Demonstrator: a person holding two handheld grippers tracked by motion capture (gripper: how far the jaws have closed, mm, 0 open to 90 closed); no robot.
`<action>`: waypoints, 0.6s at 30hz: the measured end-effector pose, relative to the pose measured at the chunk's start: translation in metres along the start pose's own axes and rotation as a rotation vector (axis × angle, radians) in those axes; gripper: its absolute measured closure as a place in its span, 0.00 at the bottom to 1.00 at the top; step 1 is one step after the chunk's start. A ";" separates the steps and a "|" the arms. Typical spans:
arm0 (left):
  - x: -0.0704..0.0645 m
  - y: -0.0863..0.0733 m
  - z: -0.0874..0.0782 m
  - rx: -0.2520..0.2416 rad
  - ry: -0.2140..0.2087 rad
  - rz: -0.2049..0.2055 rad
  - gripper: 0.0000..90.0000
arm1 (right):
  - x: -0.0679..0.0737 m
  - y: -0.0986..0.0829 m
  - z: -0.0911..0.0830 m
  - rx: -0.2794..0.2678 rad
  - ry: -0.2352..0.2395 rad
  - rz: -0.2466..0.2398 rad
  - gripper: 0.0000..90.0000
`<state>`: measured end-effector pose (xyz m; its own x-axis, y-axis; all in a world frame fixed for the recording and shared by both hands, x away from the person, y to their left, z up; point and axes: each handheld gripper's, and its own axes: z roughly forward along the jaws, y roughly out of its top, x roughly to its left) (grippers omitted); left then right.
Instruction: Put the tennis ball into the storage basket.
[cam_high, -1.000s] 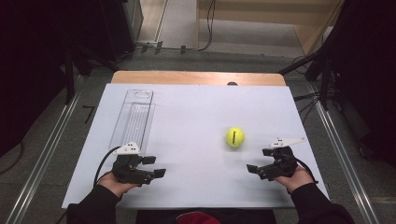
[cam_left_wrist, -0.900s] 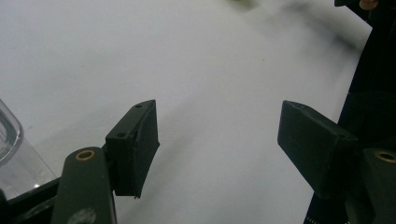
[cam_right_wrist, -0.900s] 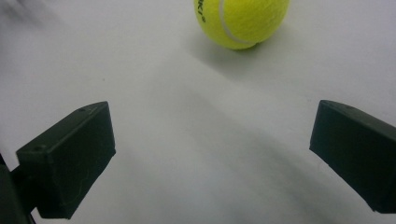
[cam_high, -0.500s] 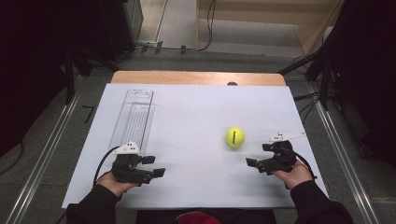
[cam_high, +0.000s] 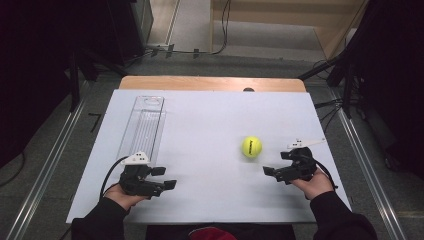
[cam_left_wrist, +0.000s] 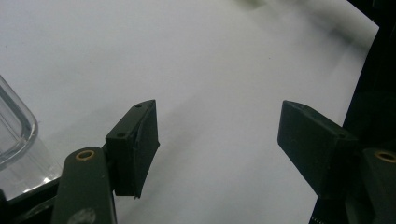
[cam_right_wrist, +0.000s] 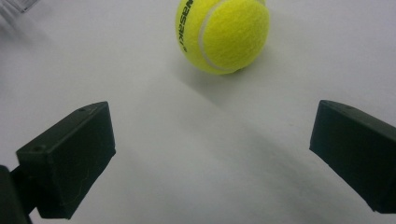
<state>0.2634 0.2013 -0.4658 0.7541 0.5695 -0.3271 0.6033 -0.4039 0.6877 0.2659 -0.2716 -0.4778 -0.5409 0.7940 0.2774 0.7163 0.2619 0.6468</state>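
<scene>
You're moving your right gripper (cam_high: 272, 172) closer to the tennis ball (cam_high: 251, 146), jaws spread wide, ball just ahead between them. Left gripper (cam_high: 162, 178) is idling, released, beside the clear tray (cam_high: 145, 125).

The high view looked forward and down from above the person's side of the counter (cam_high: 210, 120), far enough off to take in the whole white top and the floor around it. The left gripper view rode low on the left tongs (cam_left_wrist: 217, 140), close over the white surface, with a corner of the clear tray (cam_left_wrist: 14, 130) at its left edge. The right gripper view sat just as low on the right tongs (cam_right_wrist: 212, 154), facing the tennis ball (cam_right_wrist: 223, 33) nearby. High and right gripper views shared that ball (cam_high: 251, 147); high and left gripper views shared the tray (cam_high: 145, 125).
</scene>
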 end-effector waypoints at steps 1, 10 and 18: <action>0.000 0.000 0.000 -0.001 -0.001 -0.001 0.33 | 0.000 0.001 0.000 0.001 -0.001 -0.002 0.00; 0.000 0.000 0.000 0.001 0.001 -0.001 0.33 | 0.004 0.013 0.003 -0.015 -0.001 -0.006 0.00; 0.000 0.000 0.000 0.001 -0.001 0.000 0.33 | 0.005 0.020 0.002 -0.021 0.007 -0.019 0.00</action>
<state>0.2635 0.2017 -0.4661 0.7543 0.5688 -0.3277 0.6036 -0.4047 0.6869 0.2787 -0.2615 -0.4655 -0.5572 0.7854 0.2695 0.6965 0.2654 0.6666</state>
